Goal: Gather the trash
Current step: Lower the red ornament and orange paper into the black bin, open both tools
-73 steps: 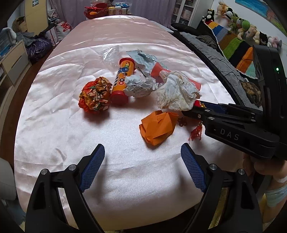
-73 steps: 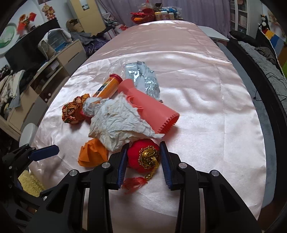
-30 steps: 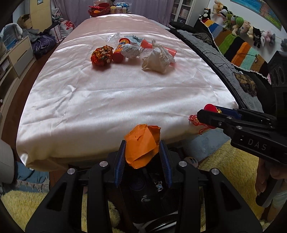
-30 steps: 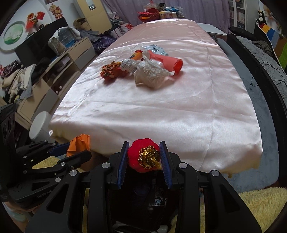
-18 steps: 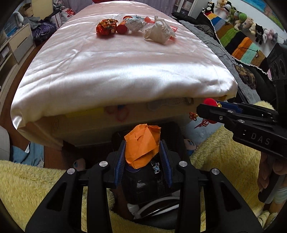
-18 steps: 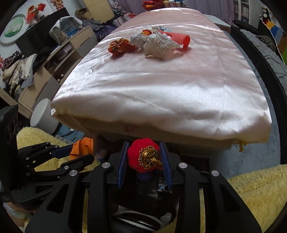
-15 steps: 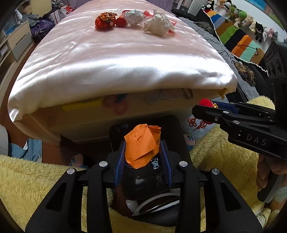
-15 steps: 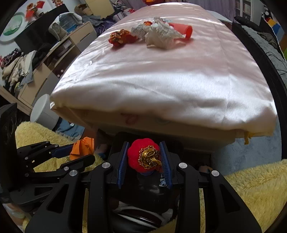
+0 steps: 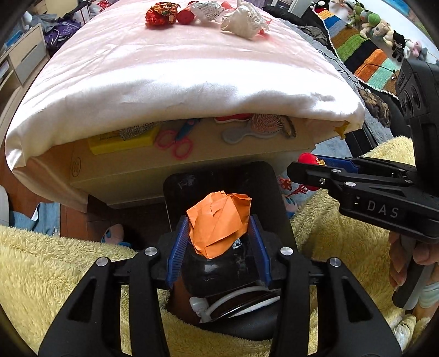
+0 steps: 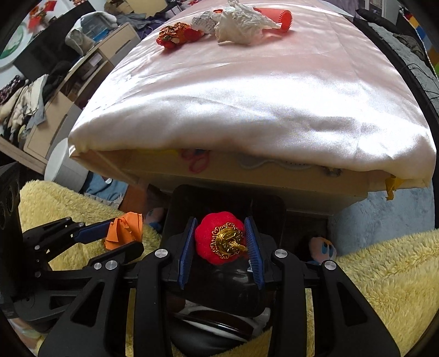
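Observation:
My left gripper (image 9: 218, 244) is shut on a crumpled orange paper (image 9: 219, 219), held over an open black trash bin (image 9: 219, 181) on the floor below the table's front edge. My right gripper (image 10: 221, 244) is shut on a red lantern ornament (image 10: 219, 239) with a gold cap, over the same bin (image 10: 227, 200). The right gripper also shows in the left wrist view (image 9: 310, 169), and the left gripper in the right wrist view (image 10: 123, 236). More trash lies far back on the pink tablecloth (image 9: 175, 63): a white crumpled paper (image 9: 241, 20), a red-gold wrapper ball (image 9: 160, 13), a red tube (image 10: 277, 12).
A yellow fluffy rug (image 9: 46, 263) surrounds the bin. The table's overhanging edge (image 10: 247, 170) is just above and behind it. A white cylinder (image 10: 63, 167) and wooden drawers (image 10: 82, 79) stand at the left. A dark sofa with a striped blanket (image 9: 365, 55) runs along the right.
Both grippers picked their items off the table, pulled back past the front edge and lowered over the black bin. They still hold the orange paper and the red ornament.

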`<action>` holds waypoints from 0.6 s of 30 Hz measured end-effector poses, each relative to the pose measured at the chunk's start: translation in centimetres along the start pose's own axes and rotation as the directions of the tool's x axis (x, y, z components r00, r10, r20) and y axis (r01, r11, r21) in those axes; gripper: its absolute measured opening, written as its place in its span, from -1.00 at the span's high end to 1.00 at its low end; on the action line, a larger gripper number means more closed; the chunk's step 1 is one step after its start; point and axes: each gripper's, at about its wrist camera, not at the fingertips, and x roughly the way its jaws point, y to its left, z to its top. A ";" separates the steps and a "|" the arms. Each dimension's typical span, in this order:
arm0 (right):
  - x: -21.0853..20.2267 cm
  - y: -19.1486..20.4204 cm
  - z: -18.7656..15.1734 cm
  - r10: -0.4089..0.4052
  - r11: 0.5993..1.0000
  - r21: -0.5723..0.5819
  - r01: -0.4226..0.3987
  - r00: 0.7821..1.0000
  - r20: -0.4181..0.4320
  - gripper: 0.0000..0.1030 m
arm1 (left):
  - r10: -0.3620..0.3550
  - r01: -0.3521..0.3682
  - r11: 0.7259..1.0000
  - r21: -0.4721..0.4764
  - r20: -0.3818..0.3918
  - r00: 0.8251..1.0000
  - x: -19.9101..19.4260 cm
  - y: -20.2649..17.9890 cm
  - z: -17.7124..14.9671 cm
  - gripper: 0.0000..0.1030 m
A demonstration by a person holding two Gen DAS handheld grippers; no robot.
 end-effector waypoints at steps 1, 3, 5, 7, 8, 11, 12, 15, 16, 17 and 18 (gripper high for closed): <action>0.0 -0.2 0.0 -0.002 1.000 0.008 0.002 1.000 -0.001 -0.05 | 0.002 -0.002 1.000 -0.004 -0.001 1.000 0.0 0.1 0.1 0.15; -0.2 -0.7 0.1 0.000 1.000 0.024 0.000 1.000 0.010 -0.24 | 0.006 -0.006 1.000 -0.011 -0.001 1.000 0.0 0.4 0.1 0.00; -0.4 -1.0 0.3 -0.002 0.999 0.035 0.001 1.000 0.019 -0.24 | 0.008 -0.008 1.000 -0.016 0.002 1.000 -0.1 0.6 0.2 -0.12; -0.8 -1.4 0.5 -0.004 0.999 0.049 0.003 1.000 0.031 -0.24 | 0.011 -0.011 1.000 -0.021 0.006 1.000 -0.2 0.8 0.3 -0.30; -1.0 -1.6 0.7 -0.005 0.999 0.054 0.003 0.999 0.037 -0.24 | 0.016 -0.015 1.000 -0.022 0.010 1.000 -0.3 0.9 0.4 -0.39; -1.5 -2.0 1.1 -0.006 0.998 0.069 0.002 0.999 0.053 -0.30 | 0.030 -0.030 0.999 -0.021 0.021 0.999 -0.5 1.0 0.8 -0.54; -1.7 -2.1 1.2 -0.007 0.997 0.074 0.003 0.998 0.059 -0.38 | 0.031 -0.031 0.999 -0.021 0.024 0.999 -0.6 1.0 0.9 -0.59; -2.4 -2.5 1.6 -0.010 0.996 0.087 0.003 0.997 0.081 -0.44 | 0.041 -0.040 0.999 -0.019 0.036 0.999 -1.0 1.2 1.5 -0.67; -2.7 -2.6 1.7 -0.010 0.996 0.089 0.002 0.996 0.087 -0.44 | 0.046 -0.046 0.999 -0.019 0.042 0.998 -1.2 1.2 1.7 -0.68; -3.0 -2.7 2.0 -0.011 0.996 0.091 0.002 0.995 0.095 -0.44 | 0.051 -0.050 0.999 -0.021 0.049 0.998 -1.4 1.3 1.9 -0.69; -3.3 -2.8 2.2 -0.014 0.996 0.091 0.004 0.994 0.104 -0.44 | 0.053 -0.052 0.998 -0.024 0.055 0.997 -1.6 1.4 2.1 -0.69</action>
